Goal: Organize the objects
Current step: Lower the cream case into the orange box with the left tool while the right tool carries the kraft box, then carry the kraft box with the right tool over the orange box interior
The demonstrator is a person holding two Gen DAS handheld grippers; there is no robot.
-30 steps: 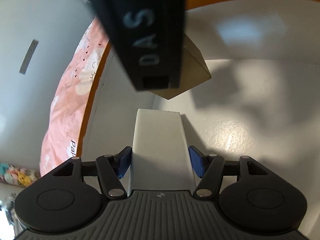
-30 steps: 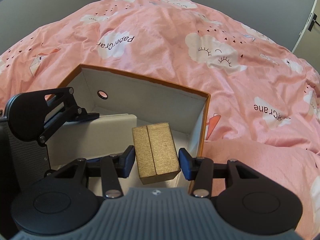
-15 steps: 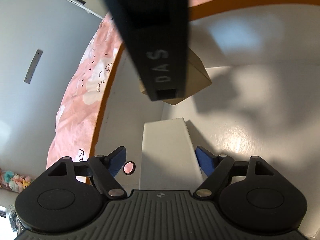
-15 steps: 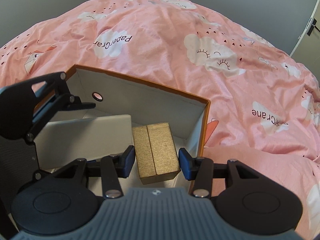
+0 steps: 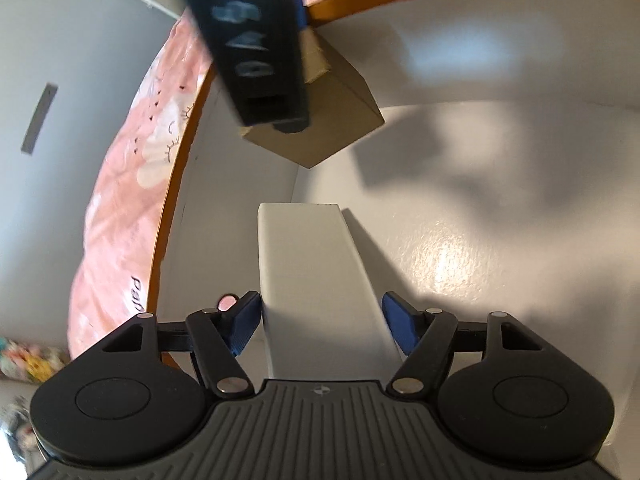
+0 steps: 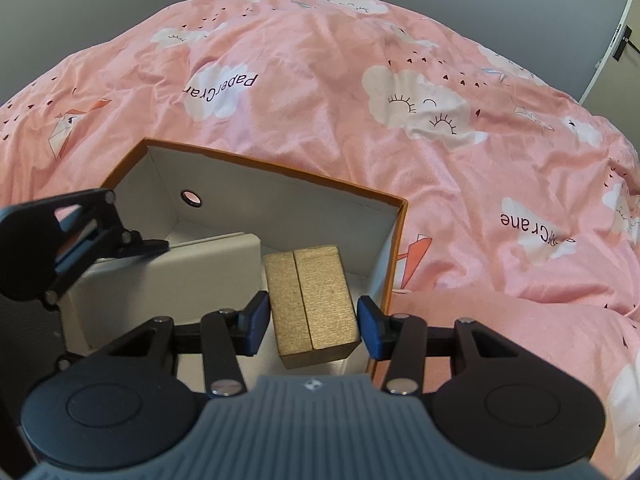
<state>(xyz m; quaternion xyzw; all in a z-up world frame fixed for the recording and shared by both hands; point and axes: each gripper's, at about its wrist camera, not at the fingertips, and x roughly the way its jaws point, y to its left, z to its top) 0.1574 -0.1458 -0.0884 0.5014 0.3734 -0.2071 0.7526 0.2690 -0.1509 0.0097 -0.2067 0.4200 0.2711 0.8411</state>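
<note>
An orange-rimmed cardboard box with white inner walls lies on the bed. A white box stands on edge inside it. My left gripper straddles the white box with the jaws spread a little wider than it, a small gap on the right. It also shows in the right wrist view. My right gripper is shut on a gold box and holds it above the orange box's right end. The gold box also shows in the left wrist view, hanging above the floor.
A pink duvet with cloud prints surrounds the orange box. The box wall has a round finger hole. Grey walls and a door lie beyond the bed. The box floor is bare to the right of the white box.
My left gripper opened and let go of the white box, which now rests in the orange box. The right gripper with the gold box stayed almost still above the box's right end.
</note>
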